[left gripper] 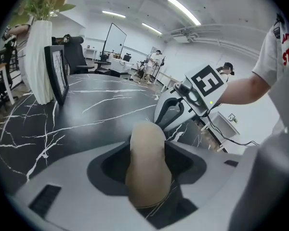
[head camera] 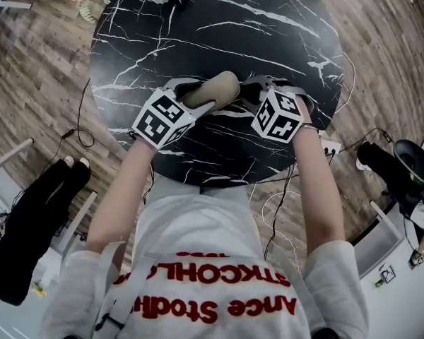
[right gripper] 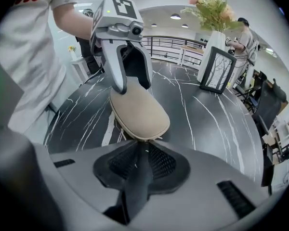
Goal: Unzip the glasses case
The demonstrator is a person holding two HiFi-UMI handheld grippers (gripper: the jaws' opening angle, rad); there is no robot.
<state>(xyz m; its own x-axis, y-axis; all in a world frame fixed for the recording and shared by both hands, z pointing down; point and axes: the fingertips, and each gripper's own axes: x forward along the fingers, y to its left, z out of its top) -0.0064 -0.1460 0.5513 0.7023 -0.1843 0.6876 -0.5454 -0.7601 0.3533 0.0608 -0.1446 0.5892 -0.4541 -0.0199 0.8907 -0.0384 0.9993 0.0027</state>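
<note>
Glasses case [head camera: 212, 90] lying zipped; left claw [left gripper: 147, 150] straddling it wide-open; right claw [right gripper: 140, 150] seemingly pinching zipper pull [right gripper: 147, 139]; unzipping remaining.

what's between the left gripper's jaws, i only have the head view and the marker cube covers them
observer: the beige glasses case. It lies between the left gripper jaws, which stand wide apart on either side of it.
operator: and the right jaws
observer: the right gripper has its jaws close together, with only a thin dark gap between them. The tips are right at the case's rounded end. I can't tell whether they nip a zipper pull.
operator: what's that thing cut off at the top of my view
observer: a dark picture frame with a print of bare trees, standing upright beside a white vase.
</note>
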